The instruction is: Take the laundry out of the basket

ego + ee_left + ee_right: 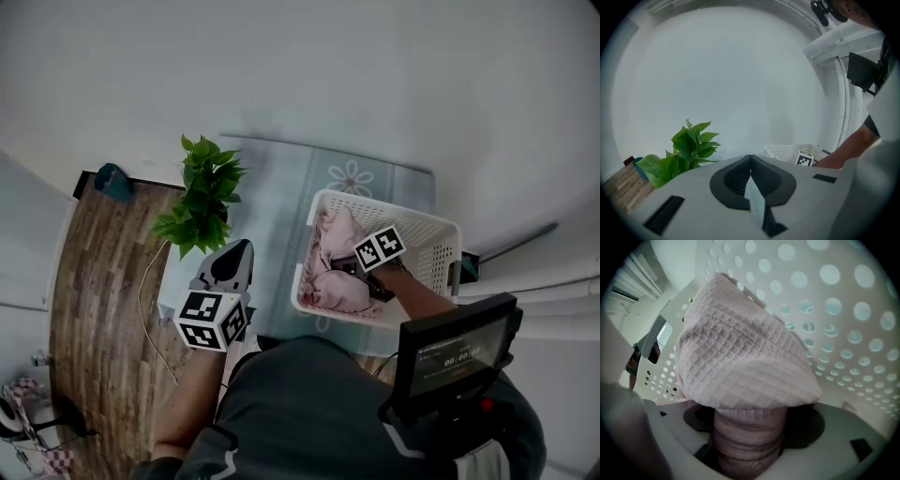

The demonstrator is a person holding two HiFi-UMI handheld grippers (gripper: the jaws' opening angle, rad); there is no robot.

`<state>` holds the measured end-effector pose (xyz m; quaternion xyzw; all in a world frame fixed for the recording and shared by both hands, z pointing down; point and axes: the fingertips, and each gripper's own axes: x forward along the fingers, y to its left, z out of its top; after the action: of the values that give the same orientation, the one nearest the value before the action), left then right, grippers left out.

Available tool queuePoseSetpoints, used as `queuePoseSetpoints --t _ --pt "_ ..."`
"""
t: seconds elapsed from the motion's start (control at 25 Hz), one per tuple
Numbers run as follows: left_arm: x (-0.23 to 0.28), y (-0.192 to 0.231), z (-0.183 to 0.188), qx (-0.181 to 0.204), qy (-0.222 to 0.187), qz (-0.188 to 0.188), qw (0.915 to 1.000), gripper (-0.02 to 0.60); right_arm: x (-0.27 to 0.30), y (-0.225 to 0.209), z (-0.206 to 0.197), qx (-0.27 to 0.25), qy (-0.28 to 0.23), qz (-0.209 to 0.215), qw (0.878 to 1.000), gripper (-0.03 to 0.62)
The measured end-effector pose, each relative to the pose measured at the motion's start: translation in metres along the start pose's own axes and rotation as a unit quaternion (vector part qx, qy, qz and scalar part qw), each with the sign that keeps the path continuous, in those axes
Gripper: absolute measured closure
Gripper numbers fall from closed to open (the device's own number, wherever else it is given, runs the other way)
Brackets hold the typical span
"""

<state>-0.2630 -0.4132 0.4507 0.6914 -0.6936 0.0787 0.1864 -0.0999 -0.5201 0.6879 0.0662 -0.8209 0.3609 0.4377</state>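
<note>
A white perforated laundry basket [384,202] stands on a patterned mat, right of centre in the head view. Pink waffle-weave laundry [337,286] lies piled inside it. My right gripper [349,267] reaches down into the basket. In the right gripper view its jaws [747,441] are shut on a bunched fold of the pink cloth [740,357], which fills the gap between them, with the basket wall [843,310] close behind. My left gripper [242,246] hangs outside the basket to its left, shut and holding nothing [750,157].
A leafy potted plant [202,197] stands left of the basket, just ahead of the left gripper. The grey-green mat [281,187] borders a wooden floor [103,281] with a thin cable on it. A dark screen device [455,356] hangs at the person's chest. A teal object [112,181] lies at the far left.
</note>
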Motion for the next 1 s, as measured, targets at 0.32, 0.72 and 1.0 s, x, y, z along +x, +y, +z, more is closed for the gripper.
queuePoseSetpoints --t 0.32,0.72,1.0 --pt "0.001 0.0 0.001 0.005 0.001 -0.004 1.0 0.572 -0.009 0.003 0.005 0.046 -0.035 0.024 0.998 0.306" --pt "-0.002 -0.005 0.005 0.004 -0.01 -0.006 0.9999 0.572 -0.051 0.033 0.023 0.049 -0.099 0.106 0.988 0.336" --pt "-0.009 -0.012 0.019 0.017 -0.025 -0.007 0.9995 0.572 -0.103 0.061 0.045 -0.011 -0.18 0.138 0.974 0.336"
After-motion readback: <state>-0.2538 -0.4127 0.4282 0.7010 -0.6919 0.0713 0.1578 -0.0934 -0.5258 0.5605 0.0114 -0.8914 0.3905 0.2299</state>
